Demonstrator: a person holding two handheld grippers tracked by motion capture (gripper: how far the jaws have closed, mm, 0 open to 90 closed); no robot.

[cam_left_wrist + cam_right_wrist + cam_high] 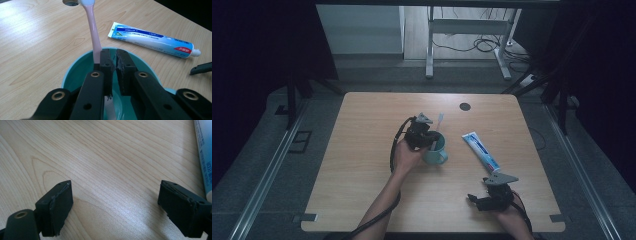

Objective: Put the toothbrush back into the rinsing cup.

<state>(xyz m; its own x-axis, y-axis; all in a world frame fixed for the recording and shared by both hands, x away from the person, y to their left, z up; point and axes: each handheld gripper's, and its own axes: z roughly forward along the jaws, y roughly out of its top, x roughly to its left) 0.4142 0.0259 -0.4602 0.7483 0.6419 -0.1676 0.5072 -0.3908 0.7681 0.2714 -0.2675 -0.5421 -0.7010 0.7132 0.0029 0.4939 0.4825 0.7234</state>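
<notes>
Wooden tabletop (362,165), toothpaste tube (480,150) lying right. Left tongs (114,58) together over teal mug (75,72), pink toothbrush (93,35) standing inside, beside them. Right tongs (115,202) apart, idle. Judged next: fetch tube.

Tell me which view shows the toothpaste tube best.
The left gripper view: the toothpaste tube lies whole on the table, cap and print visible, beyond the teal cup. The high view shows it whole but small. The right gripper view catches just a strip of it at the right edge.
</notes>
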